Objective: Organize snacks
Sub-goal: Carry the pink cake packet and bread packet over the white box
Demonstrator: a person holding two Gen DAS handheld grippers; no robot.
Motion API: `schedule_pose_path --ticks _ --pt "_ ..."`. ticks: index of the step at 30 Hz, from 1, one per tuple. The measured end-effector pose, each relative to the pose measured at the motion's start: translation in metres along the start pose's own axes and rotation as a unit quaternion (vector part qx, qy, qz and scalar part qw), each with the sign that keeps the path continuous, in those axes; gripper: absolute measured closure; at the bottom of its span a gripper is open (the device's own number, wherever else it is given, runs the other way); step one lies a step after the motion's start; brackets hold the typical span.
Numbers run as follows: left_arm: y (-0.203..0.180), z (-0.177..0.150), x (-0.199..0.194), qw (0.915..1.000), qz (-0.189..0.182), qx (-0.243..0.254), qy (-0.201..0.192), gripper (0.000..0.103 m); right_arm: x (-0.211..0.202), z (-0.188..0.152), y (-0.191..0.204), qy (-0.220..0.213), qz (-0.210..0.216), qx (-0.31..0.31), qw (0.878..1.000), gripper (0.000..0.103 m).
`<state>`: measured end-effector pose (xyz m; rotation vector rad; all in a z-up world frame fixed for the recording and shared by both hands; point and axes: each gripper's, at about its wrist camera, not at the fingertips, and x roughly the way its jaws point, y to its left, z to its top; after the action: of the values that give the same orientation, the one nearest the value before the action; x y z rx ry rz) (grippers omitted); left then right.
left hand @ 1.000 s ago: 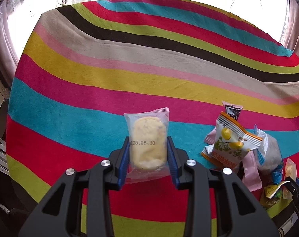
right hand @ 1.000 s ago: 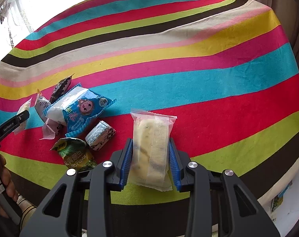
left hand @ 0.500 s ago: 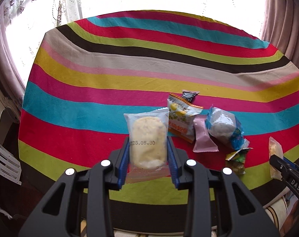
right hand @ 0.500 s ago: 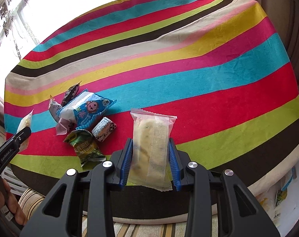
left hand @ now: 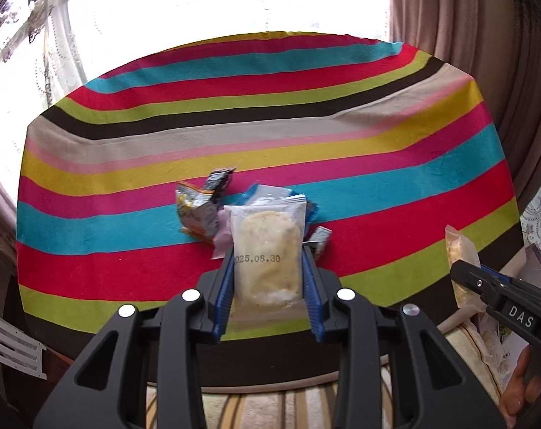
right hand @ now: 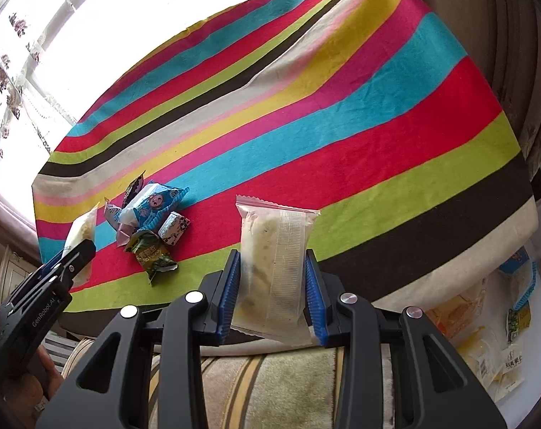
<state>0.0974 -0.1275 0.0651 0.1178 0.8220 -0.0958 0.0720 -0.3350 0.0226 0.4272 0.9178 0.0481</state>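
Grippers, left (left hand: pixel 267 279) and right (right hand: pixel 272 286), each clamping a cake packet

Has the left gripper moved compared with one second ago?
Yes. The left gripper, shut on the dated snack packet, has pulled back from the striped tablecloth: the cloth's near edge now shows, and the snack pile sits ahead.

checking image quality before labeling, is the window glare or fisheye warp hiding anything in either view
Left wrist view: the window is blown out white, yet the date-stamped clear packet in the left tongs reads sharply; the striped tablecloth bows with fisheye. Right wrist view: the same glare top left, the snack pile stays clear, and the packets at the lower right edge look washed out.
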Motion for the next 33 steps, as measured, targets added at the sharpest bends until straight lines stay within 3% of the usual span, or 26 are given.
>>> schedule_pose_path --ticks 7,14,23,33 --pt "-0.078 -0.002 -0.004 0.9962 -0.046 0.073 0.002 0.068 -0.024 -0.004 -0.05 -0.009 0.002 0.04 0.999 0.068" --pt "-0.146 -0.005 -0.008 0.9853 -0.094 0.142 0.01 0.068 -0.042 -0.017 -0.12 -0.011 -0.018 0.088 0.996 0.068" --pt "-0.226 -0.023 -0.004 0.96 -0.165 0.221 0.05 0.068 -0.059 -0.038 -0.201 -0.015 -0.049 0.149 0.988 0.068" --pt "-0.283 -0.044 0.003 0.9324 -0.204 0.285 0.088 0.068 -0.065 -0.051 -0.244 -0.011 -0.063 0.182 0.981 0.068"
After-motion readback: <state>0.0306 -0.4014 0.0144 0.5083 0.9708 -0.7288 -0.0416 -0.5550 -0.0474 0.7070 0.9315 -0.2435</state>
